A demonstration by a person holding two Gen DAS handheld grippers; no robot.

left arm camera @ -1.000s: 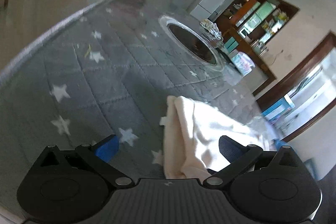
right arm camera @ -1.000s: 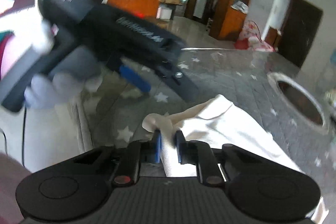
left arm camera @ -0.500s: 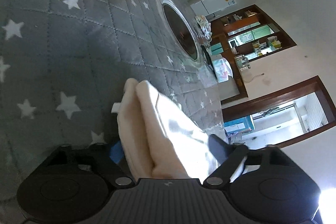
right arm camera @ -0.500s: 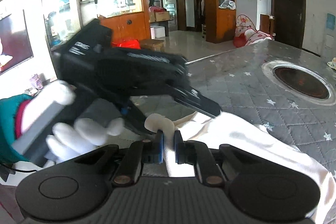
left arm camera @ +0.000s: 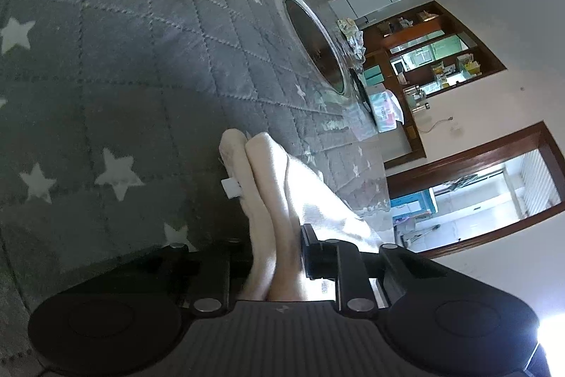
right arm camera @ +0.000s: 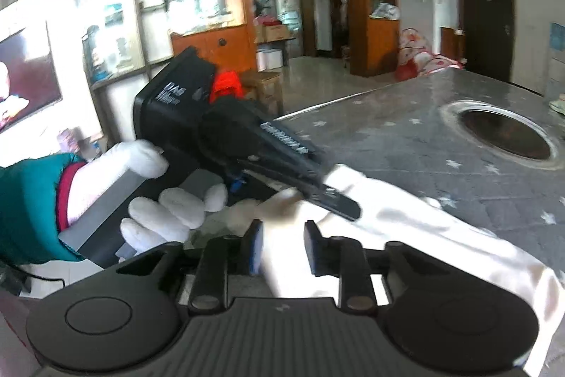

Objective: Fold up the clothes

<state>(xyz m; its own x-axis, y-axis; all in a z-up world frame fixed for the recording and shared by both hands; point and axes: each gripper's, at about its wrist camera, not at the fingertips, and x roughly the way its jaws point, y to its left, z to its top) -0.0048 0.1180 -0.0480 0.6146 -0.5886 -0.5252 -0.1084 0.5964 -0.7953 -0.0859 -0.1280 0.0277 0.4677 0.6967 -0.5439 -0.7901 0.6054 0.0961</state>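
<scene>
Grey star-quilted cloth [left arm camera: 148, 101] covers our table, a round burner [right arm camera: 501, 133] set in it. Our cream garment [right arm camera: 406, 228] runs lengthwise away from both grippers. Our left gripper [left arm camera: 275, 257] has just closed on its doubled edge; our right gripper [right arm camera: 282, 246] has just opened, cloth loose between its jaws.

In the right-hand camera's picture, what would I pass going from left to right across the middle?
Teal sleeve → white-gloved hand → the other black gripper, the left gripper, biting the cream garment → round dark opening in the grey star-patterned tabletop.
</scene>
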